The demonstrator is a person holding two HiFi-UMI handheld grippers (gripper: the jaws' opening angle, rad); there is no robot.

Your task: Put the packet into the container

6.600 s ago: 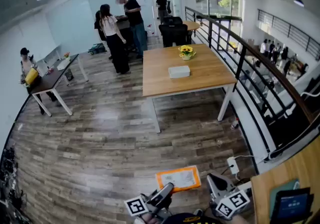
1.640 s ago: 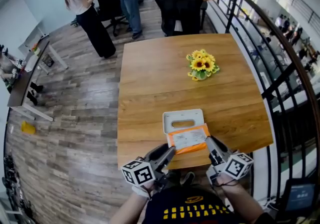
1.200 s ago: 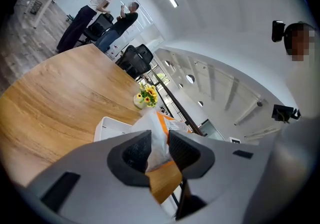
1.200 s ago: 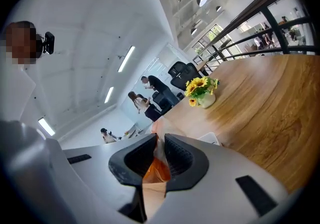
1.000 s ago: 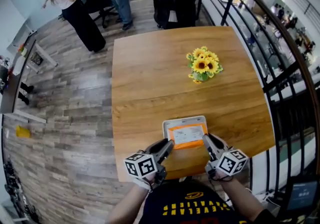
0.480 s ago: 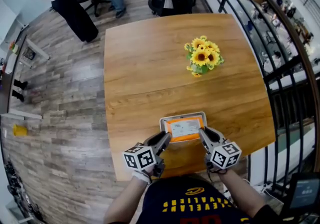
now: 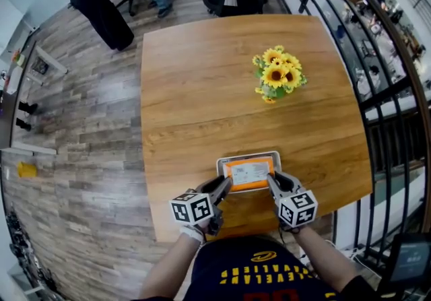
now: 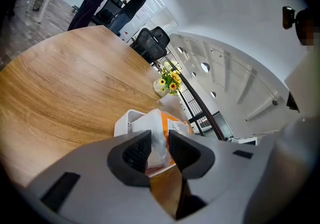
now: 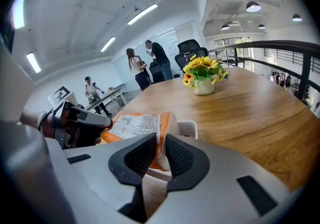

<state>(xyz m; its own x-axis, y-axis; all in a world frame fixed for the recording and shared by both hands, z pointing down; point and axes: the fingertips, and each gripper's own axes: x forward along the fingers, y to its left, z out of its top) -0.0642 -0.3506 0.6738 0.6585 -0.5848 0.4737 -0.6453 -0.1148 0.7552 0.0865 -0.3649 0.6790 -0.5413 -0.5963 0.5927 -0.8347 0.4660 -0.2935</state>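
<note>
We hold the orange plastic packet with a white label [image 7: 249, 173] by both short ends. Our left tool [image 7: 226, 183] and right tool [image 7: 271, 180] are each nearly closed, pinching its edges. It sits over the white rectangular plastic container [image 7: 248, 155], by the near edge of the wooden bench [image 7: 202, 91]. A pale pot of yellow sunflowers [image 7: 277, 75] stands toward the far right corner.

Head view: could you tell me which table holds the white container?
The big wooden table with the sunflowers, right before the person; the container sits at its near edge, not on the far-left desk.
</note>
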